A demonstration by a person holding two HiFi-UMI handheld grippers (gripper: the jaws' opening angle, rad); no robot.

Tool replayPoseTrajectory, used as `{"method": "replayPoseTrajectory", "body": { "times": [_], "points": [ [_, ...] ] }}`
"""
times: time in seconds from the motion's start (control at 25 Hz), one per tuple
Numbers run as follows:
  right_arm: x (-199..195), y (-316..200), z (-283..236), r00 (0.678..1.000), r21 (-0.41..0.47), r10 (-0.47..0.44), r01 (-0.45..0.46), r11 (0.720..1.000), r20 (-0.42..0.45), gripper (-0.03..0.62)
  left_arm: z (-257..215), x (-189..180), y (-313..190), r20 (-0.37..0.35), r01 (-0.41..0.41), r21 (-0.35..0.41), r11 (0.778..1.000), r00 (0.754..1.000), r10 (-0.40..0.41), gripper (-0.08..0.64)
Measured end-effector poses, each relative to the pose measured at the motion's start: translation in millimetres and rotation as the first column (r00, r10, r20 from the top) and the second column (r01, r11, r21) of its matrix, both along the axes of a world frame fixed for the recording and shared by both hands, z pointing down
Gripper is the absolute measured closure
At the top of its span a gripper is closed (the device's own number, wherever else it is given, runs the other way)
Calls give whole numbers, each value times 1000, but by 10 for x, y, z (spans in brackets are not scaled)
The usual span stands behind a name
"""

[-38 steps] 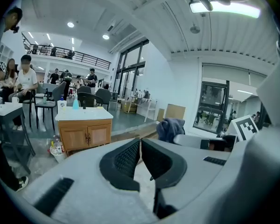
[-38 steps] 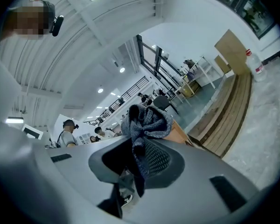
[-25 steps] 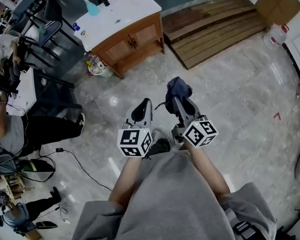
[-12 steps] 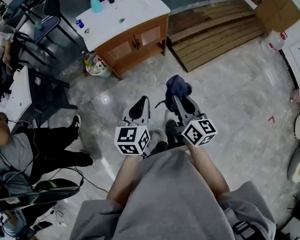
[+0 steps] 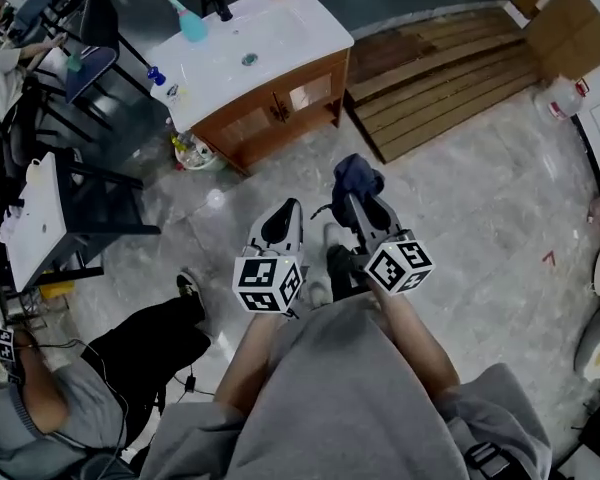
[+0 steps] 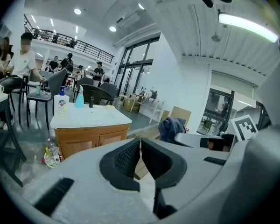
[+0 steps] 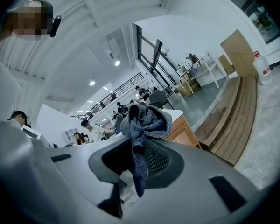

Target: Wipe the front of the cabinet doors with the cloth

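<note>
Poking from right gripper [image 7: 139,154]: cloth [image 7: 147,120]

Floor [image 5: 460,218]: glossy grey marble tiles. It carried a wooden cabinet [image 5: 270,108], far centre; bag of bottles [image 5: 193,151] just left; plank platform [image 5: 450,68], far right; plastic jug [image 5: 560,96] beside it.

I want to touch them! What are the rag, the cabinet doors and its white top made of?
The cloth looks like soft knitted fabric: fuzzy, drooping folds. The cabinet doors look like smooth orange-brown wood, maybe veneer. The top is smooth white, perhaps ceramic or stone.
</note>
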State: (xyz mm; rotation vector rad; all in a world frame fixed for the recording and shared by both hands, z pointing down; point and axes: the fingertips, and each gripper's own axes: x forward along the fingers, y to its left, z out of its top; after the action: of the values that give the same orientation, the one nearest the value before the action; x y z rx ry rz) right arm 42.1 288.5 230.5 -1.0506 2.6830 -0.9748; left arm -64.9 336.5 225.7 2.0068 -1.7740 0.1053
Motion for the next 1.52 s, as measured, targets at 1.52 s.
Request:
{"method": "replayPoseTrajectory", "body": {
  "times": [1.52],
  "points": [
    [-1331, -2045, 832, 966, -214, 259, -248, 945, 24, 518, 725, -1421, -2267, -21, -216, -140, 966, 976, 216, 541]
  ]
}}
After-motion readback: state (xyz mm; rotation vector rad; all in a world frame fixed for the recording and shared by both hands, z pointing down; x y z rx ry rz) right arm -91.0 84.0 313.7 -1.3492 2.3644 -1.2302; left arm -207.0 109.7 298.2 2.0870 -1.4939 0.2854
